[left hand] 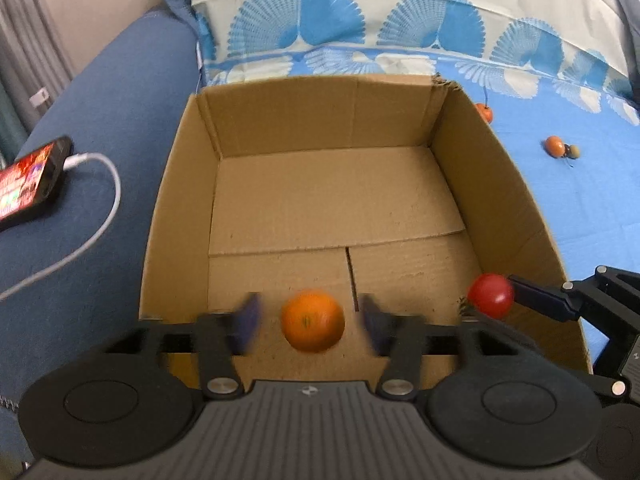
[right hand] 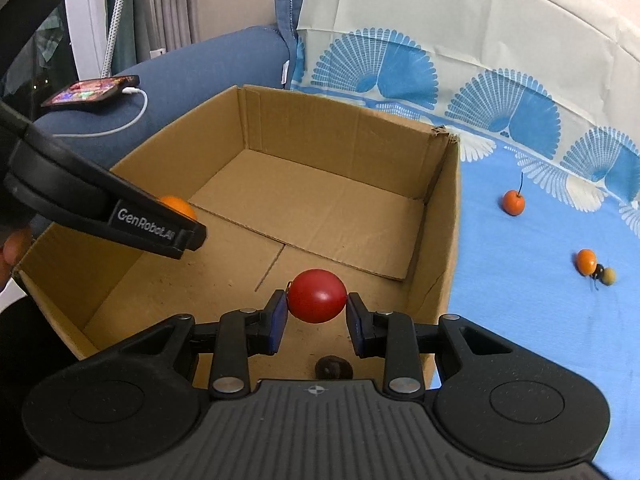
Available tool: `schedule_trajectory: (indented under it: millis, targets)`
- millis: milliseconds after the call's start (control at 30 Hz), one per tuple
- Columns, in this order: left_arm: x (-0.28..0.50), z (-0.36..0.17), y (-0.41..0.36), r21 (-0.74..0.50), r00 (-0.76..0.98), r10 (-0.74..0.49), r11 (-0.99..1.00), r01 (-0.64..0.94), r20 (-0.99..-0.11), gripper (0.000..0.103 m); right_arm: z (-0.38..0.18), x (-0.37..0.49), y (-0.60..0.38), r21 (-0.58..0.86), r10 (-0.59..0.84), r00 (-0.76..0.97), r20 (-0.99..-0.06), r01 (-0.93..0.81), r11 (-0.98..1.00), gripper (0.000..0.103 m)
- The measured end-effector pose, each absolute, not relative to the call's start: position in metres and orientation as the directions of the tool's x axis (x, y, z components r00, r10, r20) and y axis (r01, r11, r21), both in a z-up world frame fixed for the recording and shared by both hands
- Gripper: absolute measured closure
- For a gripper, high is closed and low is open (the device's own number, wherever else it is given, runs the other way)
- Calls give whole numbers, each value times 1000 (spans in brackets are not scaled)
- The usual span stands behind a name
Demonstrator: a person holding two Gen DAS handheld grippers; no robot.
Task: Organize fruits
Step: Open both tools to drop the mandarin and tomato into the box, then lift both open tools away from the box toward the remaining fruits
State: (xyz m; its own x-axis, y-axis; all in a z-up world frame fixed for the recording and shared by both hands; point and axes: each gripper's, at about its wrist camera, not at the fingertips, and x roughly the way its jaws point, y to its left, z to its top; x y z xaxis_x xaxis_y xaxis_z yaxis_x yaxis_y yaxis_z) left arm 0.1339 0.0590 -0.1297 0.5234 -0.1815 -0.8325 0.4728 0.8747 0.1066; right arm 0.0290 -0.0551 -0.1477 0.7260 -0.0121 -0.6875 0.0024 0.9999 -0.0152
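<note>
Fruits go into the open brown cardboard box (left hand: 320, 200): the round orange fruit (left hand: 313, 320) sits loose between the left gripper's (left hand: 312, 322) spread jaws, while the right gripper (right hand: 317, 307) pinches a red round fruit (right hand: 317, 295) above the floor. Released high, either might bounce out.

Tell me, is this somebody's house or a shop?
Most likely a home, maybe a living room or bedroom. A cardboard box sits on a blue patterned sheet beside a blue sofa arm, where a phone is charging. Curtains hang behind.
</note>
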Motion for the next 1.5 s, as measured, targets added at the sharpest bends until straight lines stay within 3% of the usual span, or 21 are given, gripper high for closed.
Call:
schedule_trajectory:
  millis: [67, 133, 333, 667, 733, 867, 967, 1067, 1500]
  targets:
    - [128, -123, 58, 137, 580, -183, 875, 464, -794, 0, -145, 26, -54, -24, -9, 734, -679, -11, 1000, 44]
    - [123, -117, 55, 152, 600, -202, 861, 486, -774, 0, -143, 24, -54, -35, -14, 736, -677, -13, 999, 30]
    - [116, -110, 52, 162, 608, -237, 834, 528, -758, 0, -137, 14, -52, -14, -5, 727, -687, -5, 1000, 15]
    - [100, -77, 59, 109, 614, -413, 766, 634, -673, 0, -121, -5, -54, 1, -18, 729, -684, 25, 1000, 10]
    - [98, -66, 60, 171, 664, -445, 740, 651, -602, 0, -119, -6, -53, 7, -17, 726, -688, 30, 1000, 10]
    - [97, -49, 69, 351, 794, -502, 716, 604, -343, 0, -117, -6, -45, -26, -31, 713, -701, 19, 999, 10]
    - [114, -53, 73, 476, 853, -475, 712, 516, -214, 0, -115, -6, -37, -59, -43, 698, -715, 0, 998, 10]
    - [148, -67, 78, 524, 880, -421, 709, 472, -221, 0, -114, -3, -28, -87, -52, 684, -728, -17, 996, 10]
    - [242, -109, 139, 455, 875, -264, 772, 443, -405, 0, -106, 11, 15, -133, -31, 676, -737, -99, 986, 10]
